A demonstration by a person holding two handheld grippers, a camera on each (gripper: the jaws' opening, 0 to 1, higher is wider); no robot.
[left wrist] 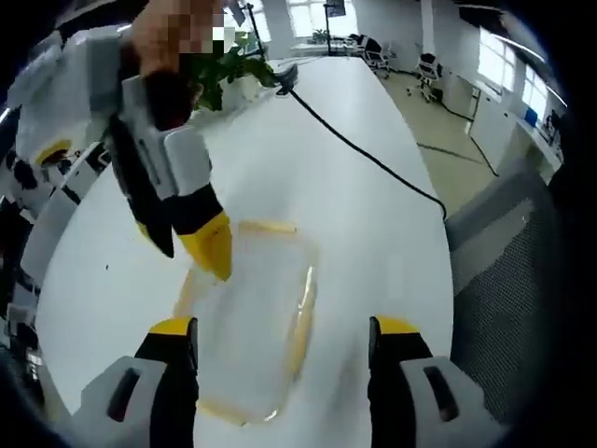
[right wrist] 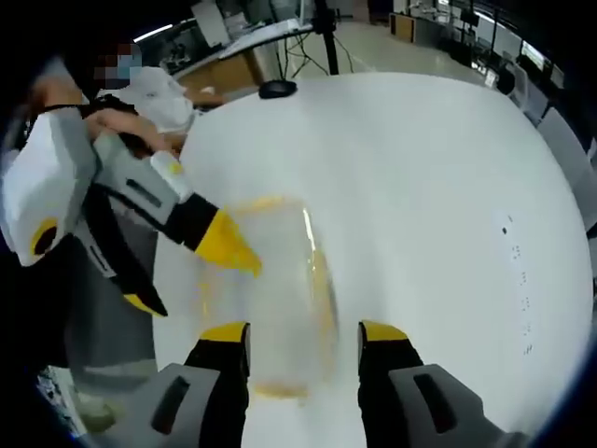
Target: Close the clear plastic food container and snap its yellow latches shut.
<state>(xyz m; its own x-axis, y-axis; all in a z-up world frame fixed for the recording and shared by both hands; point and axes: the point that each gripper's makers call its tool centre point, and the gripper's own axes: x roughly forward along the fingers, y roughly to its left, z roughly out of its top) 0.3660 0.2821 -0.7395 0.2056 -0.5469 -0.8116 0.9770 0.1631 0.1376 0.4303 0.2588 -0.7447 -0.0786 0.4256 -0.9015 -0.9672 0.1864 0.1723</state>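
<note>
The clear plastic container [left wrist: 250, 322] with yellow latches lies on the white table [left wrist: 373, 243], blurred by motion. I cannot tell whether its lid is down. My left gripper [left wrist: 283, 331] hangs open over it, one jaw to either side. The right gripper [left wrist: 194, 261] reaches in from the upper left, its yellow tip at the container's far edge. In the right gripper view the container [right wrist: 275, 280] sits just ahead of my open right gripper [right wrist: 303, 336]. There the left gripper [right wrist: 205, 287] comes in from the left, jaws apart, its yellow tip touching the container's left side.
A black cable [left wrist: 373, 159] runs across the table toward a potted plant [left wrist: 233, 65]. A grey mesh chair [left wrist: 513, 280] stands at the table's right edge. A small black object [right wrist: 277, 89] lies at the far edge. A person's hand [right wrist: 121, 126] holds the left gripper.
</note>
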